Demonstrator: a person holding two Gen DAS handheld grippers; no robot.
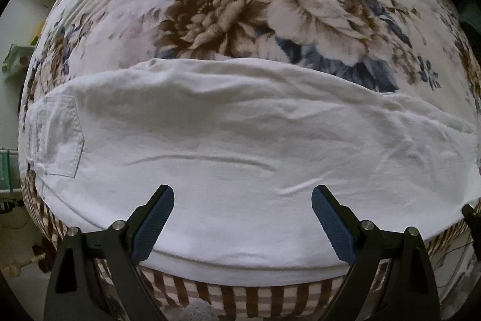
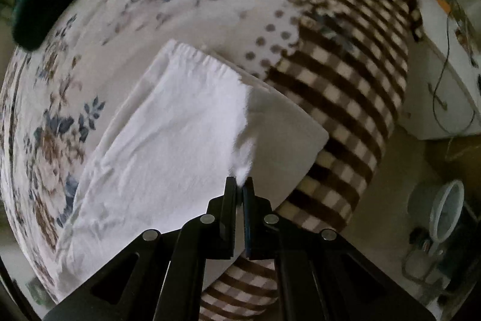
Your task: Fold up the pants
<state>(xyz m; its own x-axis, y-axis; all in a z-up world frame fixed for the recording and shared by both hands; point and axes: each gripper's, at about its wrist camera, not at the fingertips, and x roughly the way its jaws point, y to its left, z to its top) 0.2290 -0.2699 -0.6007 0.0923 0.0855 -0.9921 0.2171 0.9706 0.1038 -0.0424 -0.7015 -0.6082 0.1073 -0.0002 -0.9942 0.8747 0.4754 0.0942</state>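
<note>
L gripper (image 1: 243,199): jaws spread wide, nothing between, hovering over near edge of pants (image 1: 228,140). R gripper (image 2: 239,185): jaws pinched tight on white fabric corner, lifted fold running to 12 o'clock. No readable labels or writing. Pants white, wrinkled, lying across floral bedspread (image 1: 270,5); patch pocket (image 1: 60,137) at 9 o'clock; gathered hem (image 2: 198,56), prob. elastic, view blurred. Checked blanket (image 2: 354,98) at 2 o'clock.

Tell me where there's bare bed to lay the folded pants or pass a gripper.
Free: the floral bedspread beyond the white pants' far edge. Crowded: the near checked edge, where the pants reach the border under the open left gripper. The right gripper pinches cloth beside the checked blanket.
</note>
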